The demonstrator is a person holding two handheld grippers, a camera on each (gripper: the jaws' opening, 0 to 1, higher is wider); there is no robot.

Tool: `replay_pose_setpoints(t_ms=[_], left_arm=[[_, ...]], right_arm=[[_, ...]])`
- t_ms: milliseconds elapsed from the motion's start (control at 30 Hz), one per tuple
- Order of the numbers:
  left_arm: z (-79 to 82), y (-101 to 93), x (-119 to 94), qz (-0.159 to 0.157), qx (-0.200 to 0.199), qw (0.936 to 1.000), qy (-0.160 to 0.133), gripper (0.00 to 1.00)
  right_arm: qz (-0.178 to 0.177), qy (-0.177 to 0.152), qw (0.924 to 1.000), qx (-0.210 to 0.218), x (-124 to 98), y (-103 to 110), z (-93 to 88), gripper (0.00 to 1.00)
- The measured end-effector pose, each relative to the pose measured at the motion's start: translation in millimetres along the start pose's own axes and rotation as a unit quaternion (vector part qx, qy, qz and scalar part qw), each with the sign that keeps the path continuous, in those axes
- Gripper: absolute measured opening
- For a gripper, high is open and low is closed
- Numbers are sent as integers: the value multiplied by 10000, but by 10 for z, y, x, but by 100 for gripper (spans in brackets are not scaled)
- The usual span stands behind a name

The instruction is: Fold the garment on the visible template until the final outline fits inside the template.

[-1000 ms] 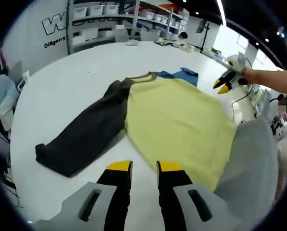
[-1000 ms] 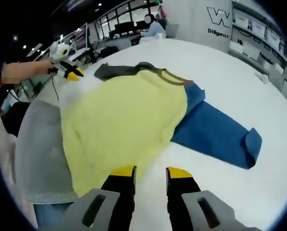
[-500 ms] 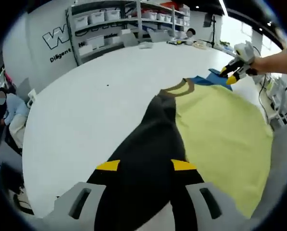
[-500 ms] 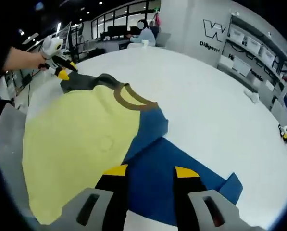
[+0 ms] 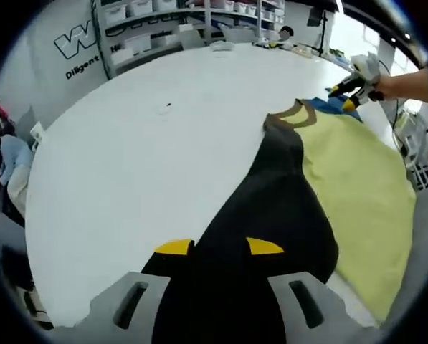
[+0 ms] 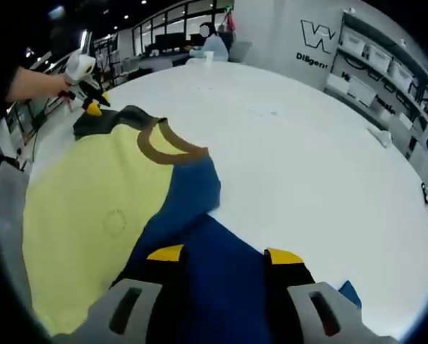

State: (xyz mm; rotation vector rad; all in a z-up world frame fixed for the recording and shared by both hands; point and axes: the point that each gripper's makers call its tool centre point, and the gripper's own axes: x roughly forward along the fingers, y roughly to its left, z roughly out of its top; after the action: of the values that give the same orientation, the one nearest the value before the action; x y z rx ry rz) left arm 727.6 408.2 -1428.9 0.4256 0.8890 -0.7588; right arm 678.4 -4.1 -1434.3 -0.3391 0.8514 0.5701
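A long-sleeved shirt lies flat on the round white table point(image 5: 127, 158). It has a yellow body point(image 5: 357, 186), a brown collar point(image 5: 294, 115), a dark grey sleeve point(image 5: 271, 208) and a blue sleeve point(image 6: 221, 265). My left gripper point(image 5: 219, 247) is open, its jaws standing either side of the dark sleeve low over the cloth. My right gripper point(image 6: 224, 254) is open in the same way over the blue sleeve. Each gripper appears small in the other's view, hand-held past the collar: the right gripper point(image 5: 351, 89) and the left gripper point(image 6: 84, 82).
Shelves with white bins point(image 5: 149, 21) and a lettered wall stand beyond the table. A person sits at the far side point(image 6: 210, 43). Small items lie near the table's far rim point(image 6: 381, 136). My own grey clothing point(image 6: 2, 215) shows at the left edge of the right gripper view.
Both hands have swung out from the shirt's lower edge to the sleeves, left over the dark one and right over the blue one. Both pairs of jaws stand wider apart than a second ago.
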Motion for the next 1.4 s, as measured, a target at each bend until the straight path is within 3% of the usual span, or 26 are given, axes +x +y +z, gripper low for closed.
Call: replay_pose_setpoints(t_ms=[133,167,200,267,367,467,567,900,1033,1100,1167,1233,1267,1300,1333,1400], left_arm=[[-129,-13,23,-38,18,9998,217,13],[-75,-8,12,-42,-19,10000,43,12],[-88,0,1,-48,-91,9999,82,11],[-92,8,-1,-62,-92,9999,93,4],[-99,41,-16,-97,-223,9997,93,4],[-119,159,-29,79,-285,9995,86,4],[-168,303,-58,272,-598,9978,72,4],[-325,633,-134,742,-892,9932,135,4],[-357,700,-143,825,-1009,9914,121,4],[-351,692,-133,825,-1030,9912,110,4],[-347,686,-131,827,-1003,9915,113,4],[-346,682,-130,813,-1010,9915,118,4],[-345,682,-129,806,-1008,9916,121,4],[-345,681,-128,806,-1011,9915,124,4],[-345,682,-126,811,-1017,9914,122,4],[-346,682,-125,828,-1043,9910,114,4]], right_arm=[[64,-22,10000,7,92,-25,9,32],[86,-28,10000,25,100,-28,14,32],[85,-50,9999,39,109,-30,25,31],[195,-120,9997,9,124,13,52,23],[174,-144,9997,70,147,8,85,12],[64,-136,9999,-38,177,-28,133,0],[-47,-105,9999,-66,192,-121,175,0],[-327,-94,9993,-146,219,-432,281,0],[-372,-12,9992,176,178,-505,265,0],[135,-548,9977,379,168,-330,416,8],[412,-439,9977,302,173,-227,367,24],[457,-187,9987,-94,209,-195,253,31],[397,-414,9976,-387,231,-261,319,29],[403,-311,9987,-2,237,-272,256,26],[376,-288,9989,-29,243,-293,239,18],[352,-284,9970,-627,264,-296,236,5]])
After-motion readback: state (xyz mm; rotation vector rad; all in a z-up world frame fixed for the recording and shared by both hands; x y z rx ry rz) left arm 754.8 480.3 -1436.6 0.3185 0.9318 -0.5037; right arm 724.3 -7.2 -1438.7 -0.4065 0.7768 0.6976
